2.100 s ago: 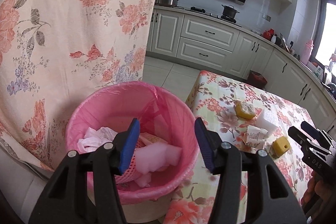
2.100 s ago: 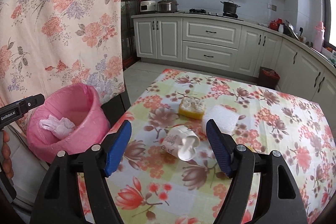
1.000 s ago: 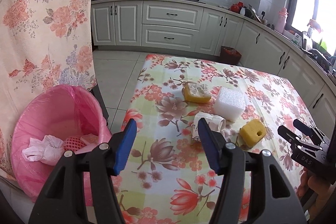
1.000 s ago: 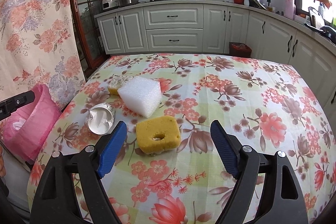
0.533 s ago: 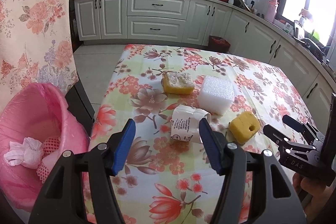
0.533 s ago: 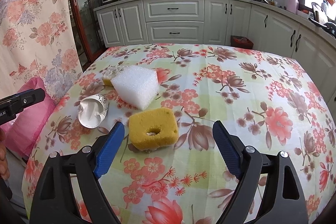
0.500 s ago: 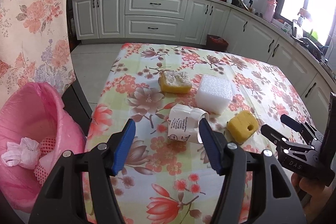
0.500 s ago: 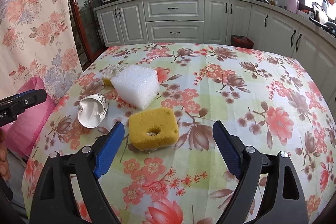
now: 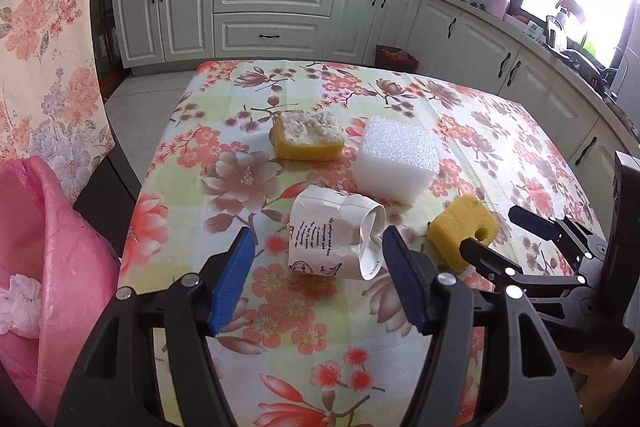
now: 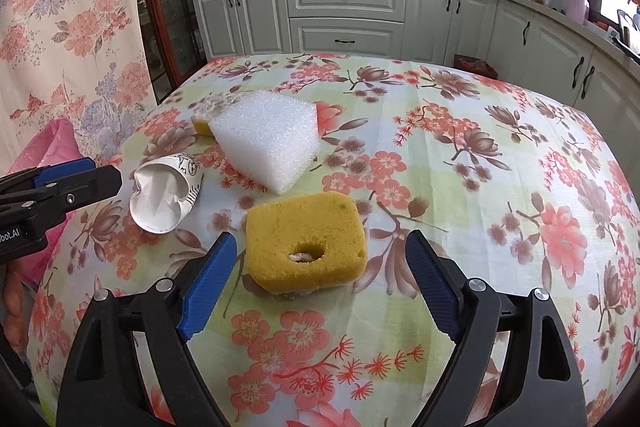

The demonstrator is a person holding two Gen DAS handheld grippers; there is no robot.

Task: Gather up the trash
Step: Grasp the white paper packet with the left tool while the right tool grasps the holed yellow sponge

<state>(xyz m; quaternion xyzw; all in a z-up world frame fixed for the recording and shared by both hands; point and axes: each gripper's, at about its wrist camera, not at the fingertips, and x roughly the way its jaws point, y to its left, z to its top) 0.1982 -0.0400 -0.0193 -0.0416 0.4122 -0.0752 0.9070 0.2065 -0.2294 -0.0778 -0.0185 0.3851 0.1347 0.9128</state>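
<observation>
Left gripper point(image 9: 316, 267) jaws are opening around crushed paper cup point(image 9: 334, 233); right gripper point(image 10: 320, 279) is held wide, empty, framing yellow sponge point(image 10: 306, 249) for pickup.

Yellow sponge point(image 10: 306, 245) between wide-apart right claw point(image 10: 320, 283) fingers, untouched

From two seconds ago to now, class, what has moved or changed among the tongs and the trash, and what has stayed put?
The left tongs swung away from the pink bin to the table and now frame the crumpled paper cup, jaws opening. The right tongs shifted from the cup to the yellow sponge with a hole, jaws open. Neither has gripped anything. Cup, both sponges and the white foam block lie where they were.
</observation>
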